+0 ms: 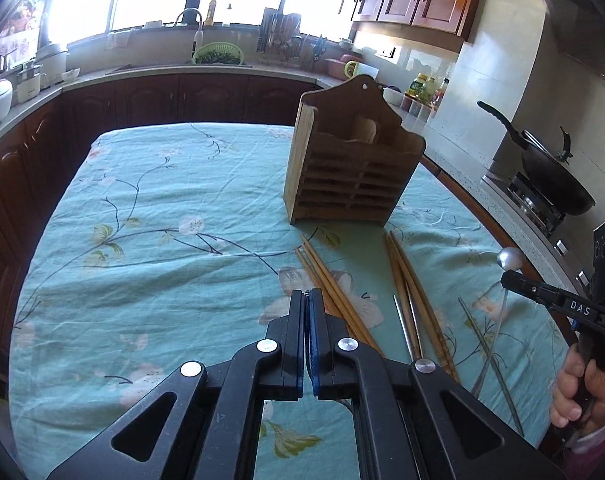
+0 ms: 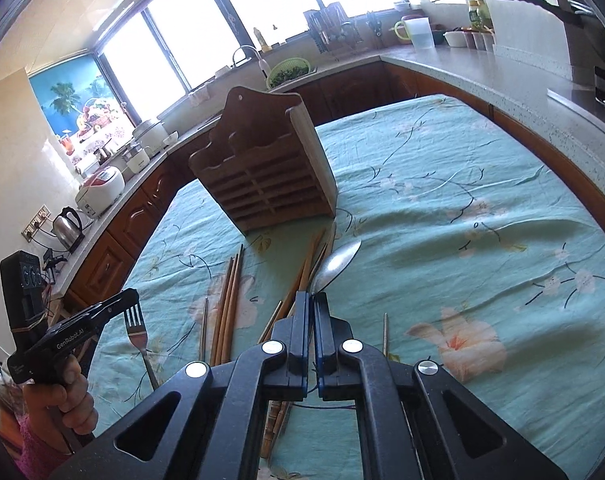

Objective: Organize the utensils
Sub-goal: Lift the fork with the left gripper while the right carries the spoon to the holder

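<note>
Wooden holder (image 1: 352, 156) stands on the tablecloth (image 1: 142, 240) — chopsticks (image 1: 330, 280) lie before it.

The cloth (image 1: 150, 208) covering the counter is looking like soft matt cotton, creased, printed with blossoms. The utensil holder (image 1: 350, 160) is showing dull, unvarnished slatted wood. The chopsticks (image 1: 330, 288) are reading as smooth, pale wood. The spoon (image 2: 336, 266) is gleaming as brushed metal, and the fork (image 2: 136, 326) is shining likewise. Both grippers' bodies are looking like black matt plastic with bright metal pins.

wooden holder (image 1: 352, 160): upright on cloth | chopsticks (image 1: 329, 280): flat before it | spoon (image 2: 336, 266): lifted
</note>
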`<state>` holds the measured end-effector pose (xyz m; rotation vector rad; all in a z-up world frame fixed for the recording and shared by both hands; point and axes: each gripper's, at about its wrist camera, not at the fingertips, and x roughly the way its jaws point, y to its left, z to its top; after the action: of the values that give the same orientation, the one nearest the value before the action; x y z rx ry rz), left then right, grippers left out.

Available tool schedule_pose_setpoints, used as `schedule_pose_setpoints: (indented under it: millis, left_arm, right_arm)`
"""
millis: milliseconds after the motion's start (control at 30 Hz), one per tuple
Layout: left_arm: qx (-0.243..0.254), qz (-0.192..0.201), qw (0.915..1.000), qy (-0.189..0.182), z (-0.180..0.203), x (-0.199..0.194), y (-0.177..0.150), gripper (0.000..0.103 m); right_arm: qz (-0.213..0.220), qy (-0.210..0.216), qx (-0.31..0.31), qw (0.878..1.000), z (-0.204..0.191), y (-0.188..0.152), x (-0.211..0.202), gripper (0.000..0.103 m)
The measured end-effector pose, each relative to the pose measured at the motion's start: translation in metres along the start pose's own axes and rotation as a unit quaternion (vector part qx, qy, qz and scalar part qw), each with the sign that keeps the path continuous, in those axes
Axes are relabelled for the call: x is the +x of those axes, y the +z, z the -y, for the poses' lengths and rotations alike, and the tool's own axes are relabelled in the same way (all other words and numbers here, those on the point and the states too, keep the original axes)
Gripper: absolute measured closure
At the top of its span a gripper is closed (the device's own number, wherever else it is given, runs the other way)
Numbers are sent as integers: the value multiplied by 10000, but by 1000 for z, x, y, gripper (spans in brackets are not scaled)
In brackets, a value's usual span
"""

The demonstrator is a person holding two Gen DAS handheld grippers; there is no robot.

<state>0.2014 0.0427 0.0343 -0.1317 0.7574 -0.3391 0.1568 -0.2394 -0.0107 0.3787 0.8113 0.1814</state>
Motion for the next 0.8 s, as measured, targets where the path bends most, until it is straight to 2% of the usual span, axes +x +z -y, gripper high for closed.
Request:
schedule_pose_setpoints:
  millis: [233, 367, 600, 800]
  left_arm:
    - [85, 580, 9980, 225, 3, -45, 8, 103]
    - [106, 783, 9964, 296, 6, -60, 13, 103]
    - [49, 1052, 9940, 294, 7, -67, 29, 103]
    - [-7, 1396, 9895, 365, 8, -64, 58, 103]
  right_arm:
    - [404, -55, -181, 9990, -9, 17, -18, 101]
    - [563, -19, -263, 9981, -16, 25, -23, 101]
    - [801, -44, -419, 9959, -24, 43, -26, 101]
    - [1062, -64, -567, 9927, -31, 72, -28, 101]
